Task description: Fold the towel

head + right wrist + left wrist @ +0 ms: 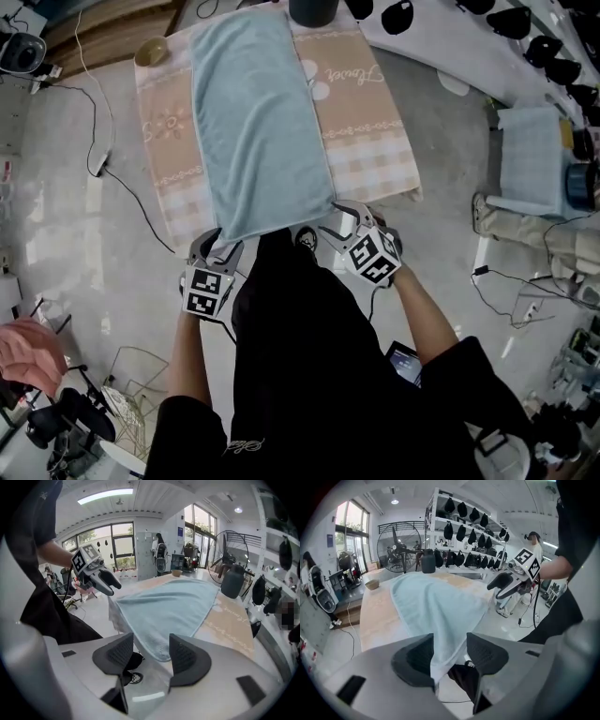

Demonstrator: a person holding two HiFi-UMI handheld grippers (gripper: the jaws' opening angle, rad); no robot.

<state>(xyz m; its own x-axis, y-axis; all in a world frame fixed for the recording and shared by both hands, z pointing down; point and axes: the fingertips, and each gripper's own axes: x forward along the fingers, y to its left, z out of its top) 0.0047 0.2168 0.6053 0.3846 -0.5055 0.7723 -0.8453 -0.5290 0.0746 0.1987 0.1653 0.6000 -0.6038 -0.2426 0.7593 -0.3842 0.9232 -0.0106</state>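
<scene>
One pale blue towel (258, 122) lies flat and lengthwise down the middle of the table, on a single beige checked tablecloth (375, 141). Its near short edge hangs just over the table edge closest to me. I stand at that end with two grippers, one at each near corner of the towel.

My left gripper (450, 643) has its jaws apart. The towel's near left corner hangs down between them, lying against the left pad, and is not clamped. My right gripper (151, 645) is also held open. The near right corner of the towel sits just in front of the gap between its pads, and I cannot tell whether it touches either of them.

The far end of the towel reaches towards one dark cylindrical container (312, 11) standing at the far edge of the table. One small tan bowl (150, 52) sits on the far left corner of the cloth, clear of the towel. Beyond the table, one large standing fan (398, 543) stands beside white shelving (464, 524) that holds rows of black caps. A second blue cloth (532, 155) rests well off to my right, away from the table.
</scene>
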